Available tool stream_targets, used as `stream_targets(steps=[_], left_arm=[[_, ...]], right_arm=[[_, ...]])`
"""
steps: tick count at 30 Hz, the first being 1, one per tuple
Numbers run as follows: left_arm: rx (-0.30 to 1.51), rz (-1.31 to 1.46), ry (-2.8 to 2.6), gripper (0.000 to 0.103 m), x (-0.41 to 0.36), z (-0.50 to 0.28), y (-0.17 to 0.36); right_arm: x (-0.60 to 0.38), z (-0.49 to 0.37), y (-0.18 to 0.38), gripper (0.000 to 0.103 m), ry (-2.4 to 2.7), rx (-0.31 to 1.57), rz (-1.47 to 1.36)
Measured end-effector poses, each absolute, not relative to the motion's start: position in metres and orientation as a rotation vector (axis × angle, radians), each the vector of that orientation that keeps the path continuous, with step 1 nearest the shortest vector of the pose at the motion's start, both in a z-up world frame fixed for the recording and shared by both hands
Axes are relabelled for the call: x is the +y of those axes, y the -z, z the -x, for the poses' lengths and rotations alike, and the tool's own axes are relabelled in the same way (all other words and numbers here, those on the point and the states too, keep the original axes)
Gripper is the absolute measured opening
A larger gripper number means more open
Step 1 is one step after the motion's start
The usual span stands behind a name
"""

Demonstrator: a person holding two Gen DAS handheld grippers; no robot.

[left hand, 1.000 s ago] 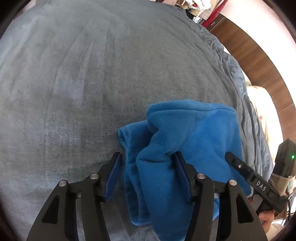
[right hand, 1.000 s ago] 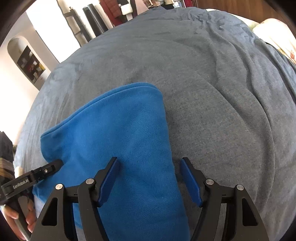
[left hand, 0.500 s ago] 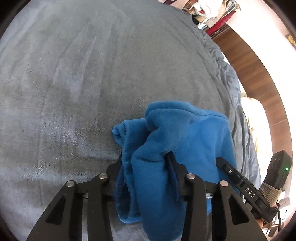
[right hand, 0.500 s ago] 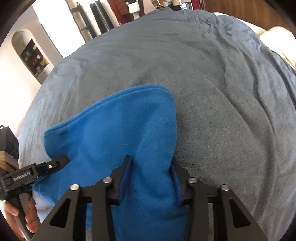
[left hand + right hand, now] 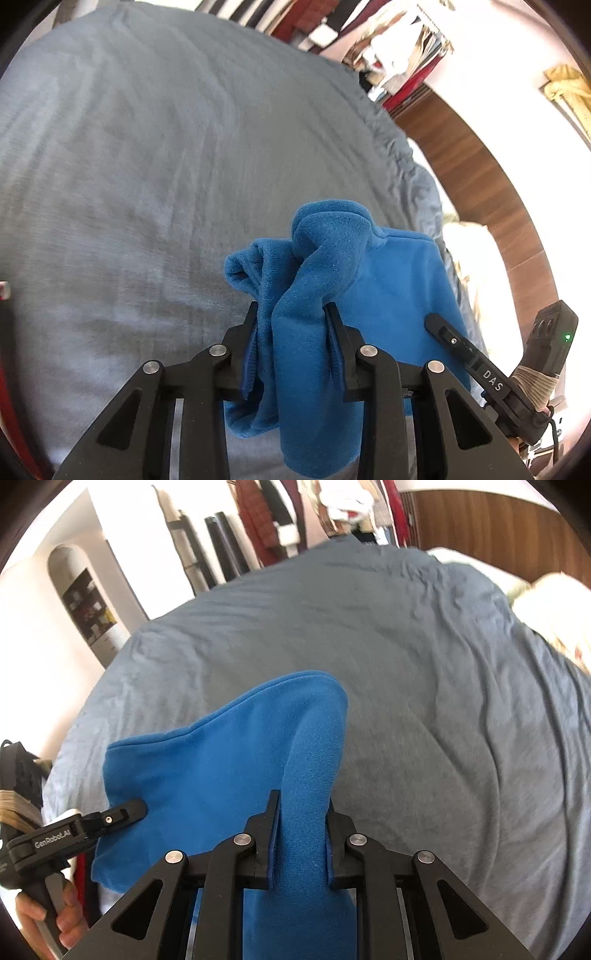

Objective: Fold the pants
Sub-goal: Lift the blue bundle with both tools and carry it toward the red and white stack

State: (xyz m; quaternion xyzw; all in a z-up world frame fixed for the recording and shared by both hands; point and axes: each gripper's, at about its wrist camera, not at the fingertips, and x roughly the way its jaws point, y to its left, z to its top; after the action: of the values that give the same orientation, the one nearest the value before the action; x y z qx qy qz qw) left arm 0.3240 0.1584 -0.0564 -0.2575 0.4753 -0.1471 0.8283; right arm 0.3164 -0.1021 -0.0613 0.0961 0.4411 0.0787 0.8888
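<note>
The blue fleece pants (image 5: 388, 280) hang folded between my two grippers, lifted above the grey bed cover (image 5: 147, 166). My left gripper (image 5: 291, 314) is shut on a bunched edge of the pants. My right gripper (image 5: 301, 805) is shut on the other edge of the pants (image 5: 229, 760), which rise in a ridge in front of it. The right gripper shows at the lower right of the left wrist view (image 5: 436, 323). The left gripper shows at the lower left of the right wrist view (image 5: 136, 808). The lower part of the pants is hidden under the fingers.
The grey bed cover (image 5: 443, 701) spreads wide ahead of both grippers, with wrinkles on the right. A wooden headboard (image 5: 480, 177) and a pale pillow (image 5: 554, 602) lie at the right. Hanging clothes (image 5: 280, 520) and a wall niche (image 5: 88, 602) stand beyond the bed.
Both grippers closed on the pants, from open around the cloth to clamped. They then lifted the cloth off the bed cover, and both views tilted up toward the room.
</note>
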Motion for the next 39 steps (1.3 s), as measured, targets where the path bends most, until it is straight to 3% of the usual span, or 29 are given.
stream_targets(steps=[10,20,29,39], left_arm=[[0.883,0.577,0.194,0.031,0.235,-0.257,-0.002],[0.835,0.544,0.022,0.031,0.337,-0.190,-0.032],[0.867,0.489,-0.087,0.031,0.411,-0.165,-0.032],[0.916,0.467,-0.103,0.031,0.470,-0.147,0.006]], right_arm=[[-0.042,-0.288,0.010,0.020,-0.290,0.846,-0.151],[0.060,-0.263,-0.004,0.019,-0.473,0.836,-0.156],[0.146,-0.246,0.013,0.019,-0.585,0.868,-0.201],[0.201,-0.240,0.054,0.019,-0.627,0.920,-0.190]])
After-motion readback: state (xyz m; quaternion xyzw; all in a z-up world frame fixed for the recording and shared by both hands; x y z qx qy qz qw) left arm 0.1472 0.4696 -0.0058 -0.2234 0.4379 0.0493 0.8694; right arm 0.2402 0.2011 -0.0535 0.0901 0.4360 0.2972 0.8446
